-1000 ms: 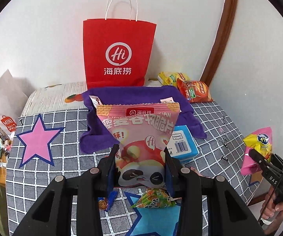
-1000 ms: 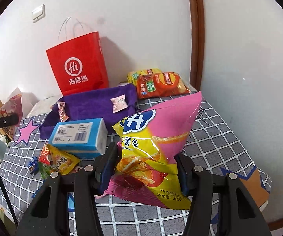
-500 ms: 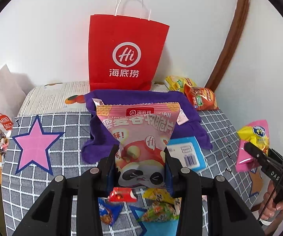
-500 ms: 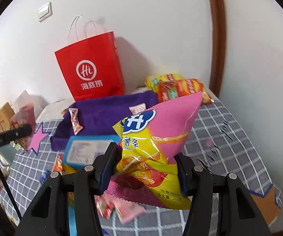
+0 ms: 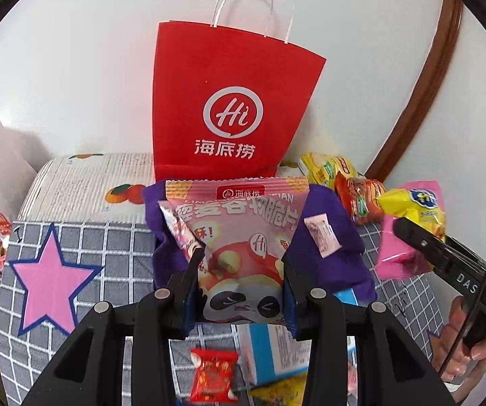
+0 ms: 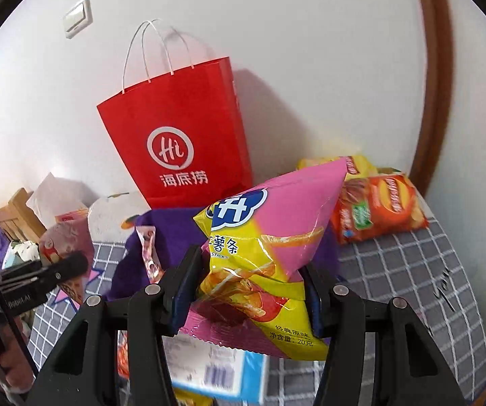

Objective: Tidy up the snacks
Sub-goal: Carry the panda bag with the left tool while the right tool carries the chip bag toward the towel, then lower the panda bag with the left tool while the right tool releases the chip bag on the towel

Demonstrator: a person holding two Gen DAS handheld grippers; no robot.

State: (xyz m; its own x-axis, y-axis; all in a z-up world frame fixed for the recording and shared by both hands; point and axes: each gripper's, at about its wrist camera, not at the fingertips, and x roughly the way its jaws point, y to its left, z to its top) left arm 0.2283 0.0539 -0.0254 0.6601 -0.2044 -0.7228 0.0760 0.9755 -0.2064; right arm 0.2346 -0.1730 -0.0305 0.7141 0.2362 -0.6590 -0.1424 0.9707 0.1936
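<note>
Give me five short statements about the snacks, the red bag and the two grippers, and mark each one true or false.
1. The left gripper is shut on a pink panda snack bag. True.
2. The right gripper is empty. False: it is shut on a pink and yellow chip bag.
3. The red paper bag lies flat on the table. False: it stands upright against the wall.
4. An orange chip bag lies on the checked cloth near the wall. True.
5. The purple cloth is inside the red paper bag. False: it lies on the table in front of it.
</note>
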